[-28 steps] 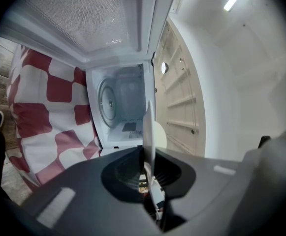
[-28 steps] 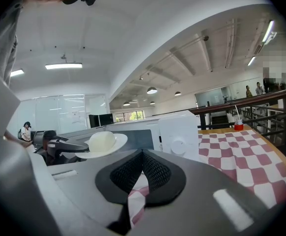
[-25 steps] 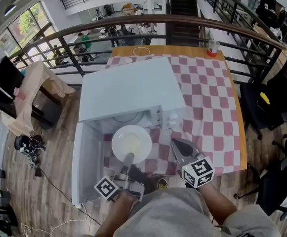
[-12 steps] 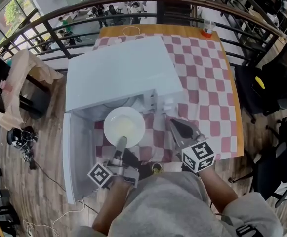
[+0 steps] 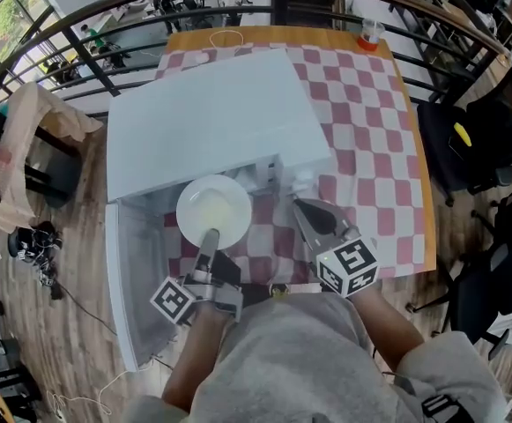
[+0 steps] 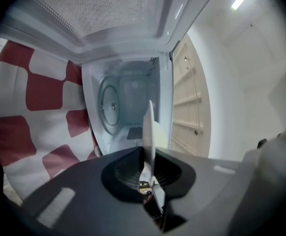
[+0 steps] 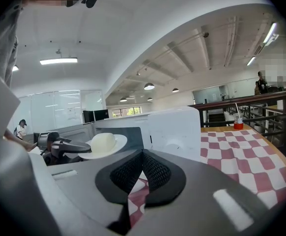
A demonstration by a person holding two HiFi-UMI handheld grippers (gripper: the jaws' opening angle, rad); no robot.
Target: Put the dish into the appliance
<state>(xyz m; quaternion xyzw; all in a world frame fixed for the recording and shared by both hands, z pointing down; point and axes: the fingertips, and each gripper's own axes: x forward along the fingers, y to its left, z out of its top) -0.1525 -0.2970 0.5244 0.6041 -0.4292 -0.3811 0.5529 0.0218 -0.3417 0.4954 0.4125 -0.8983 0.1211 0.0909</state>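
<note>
Dish point(image 5: 213, 208), head view: white, shallow, gripped by its near rim in the left gripper point(image 5: 210, 234) at the mouth of the open appliance point(image 5: 211, 122) on the counter point(image 5: 374, 148); right gripper point(image 5: 301, 206) just beside. Left gripper view: rim clamped edge-on; turntable point(image 6: 111, 103) lies ahead, so the dish is best carried level and set down centred on it. Right gripper view: jaws pressed together, empty; best kept clear of the opening.

The microwave point(image 5: 211, 117) stood open on the near side, its turntable point(image 6: 112, 104) inside. The swung-out door point(image 5: 134, 271) walled the left and the control panel point(image 7: 174, 127) (white) the right, with a plate point(image 5: 213, 208) across the mouth.
</note>
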